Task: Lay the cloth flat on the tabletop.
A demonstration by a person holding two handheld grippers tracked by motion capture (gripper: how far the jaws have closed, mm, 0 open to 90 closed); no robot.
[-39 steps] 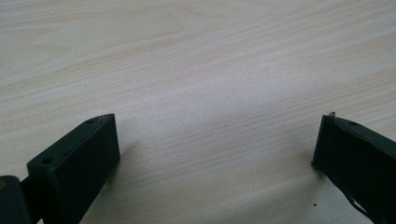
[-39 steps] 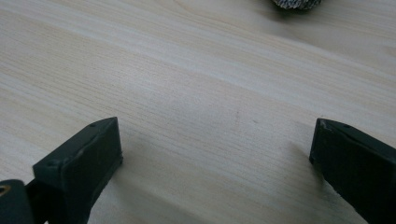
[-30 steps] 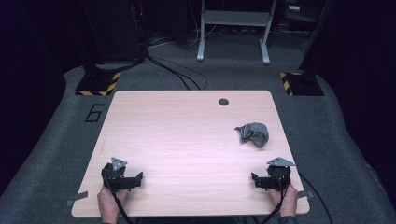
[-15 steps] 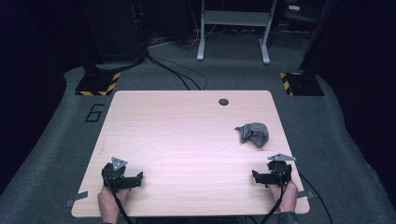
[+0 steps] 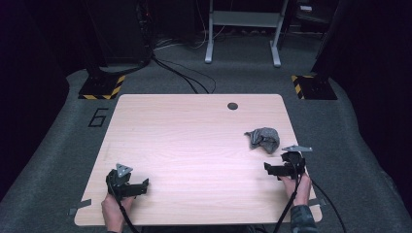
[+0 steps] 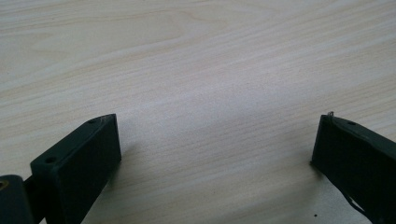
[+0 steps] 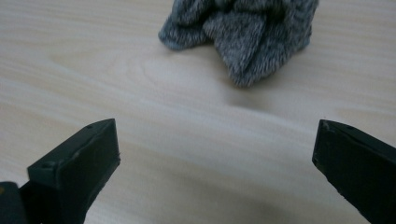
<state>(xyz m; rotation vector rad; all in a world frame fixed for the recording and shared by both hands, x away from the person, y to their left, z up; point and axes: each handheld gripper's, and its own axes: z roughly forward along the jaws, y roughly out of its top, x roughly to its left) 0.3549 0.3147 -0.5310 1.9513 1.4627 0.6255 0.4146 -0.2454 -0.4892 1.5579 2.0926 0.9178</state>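
- High view: the grey cloth [image 5: 263, 139] lies crumpled on the desk [image 5: 194, 141], untouched.
- Right gripper [image 5: 284, 168], jaws spread, sits near the cloth; grasping remains.
- Left gripper [image 5: 127, 183], jaws spread, well apart from it.

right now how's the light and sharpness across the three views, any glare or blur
High view: the table is brightly lit amid a dark room, with a pale glare patch mid-table. Right gripper view: the grey cloth is fairly sharp, the wood nearest the jaws is soft. Left gripper view: sharp grain, short shadows beside the jaws.
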